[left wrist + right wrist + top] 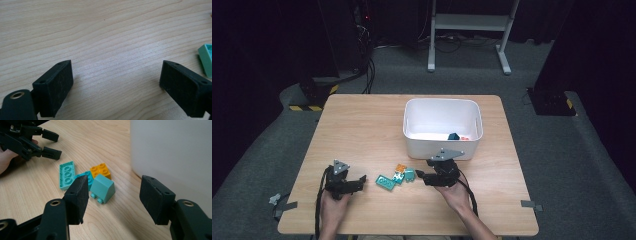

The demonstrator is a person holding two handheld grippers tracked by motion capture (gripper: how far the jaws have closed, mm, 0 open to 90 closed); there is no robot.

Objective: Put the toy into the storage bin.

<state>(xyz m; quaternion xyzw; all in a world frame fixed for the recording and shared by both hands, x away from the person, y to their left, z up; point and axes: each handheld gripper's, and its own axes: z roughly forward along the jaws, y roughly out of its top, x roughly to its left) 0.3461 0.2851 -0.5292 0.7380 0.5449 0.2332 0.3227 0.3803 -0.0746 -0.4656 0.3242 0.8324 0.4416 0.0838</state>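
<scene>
Wooden table (362,125) with a white bin (442,129) toward its far right side; a dark teal piece (453,136) and a small orange bit (465,138) lie on the bin's floor. Four toy bricks sit clustered on the table in front of the bin: a flat mint plate (66,175), a blue-green brick (86,177) partly hidden behind a jaw, an orange brick (100,170), and a mint sloped brick (103,188) lying on its side with studs toward the camera. Right tongs (113,195) are low over the table, jaws spread wide with nothing between the pads; the sloped brick lies just beyond the jaw tips, the bin wall close alongside. Left tongs (362,181) rest near the table's front left, jaws wide apart, holding nothing, bare wood between them, the mint plate just beside one jaw.
</scene>
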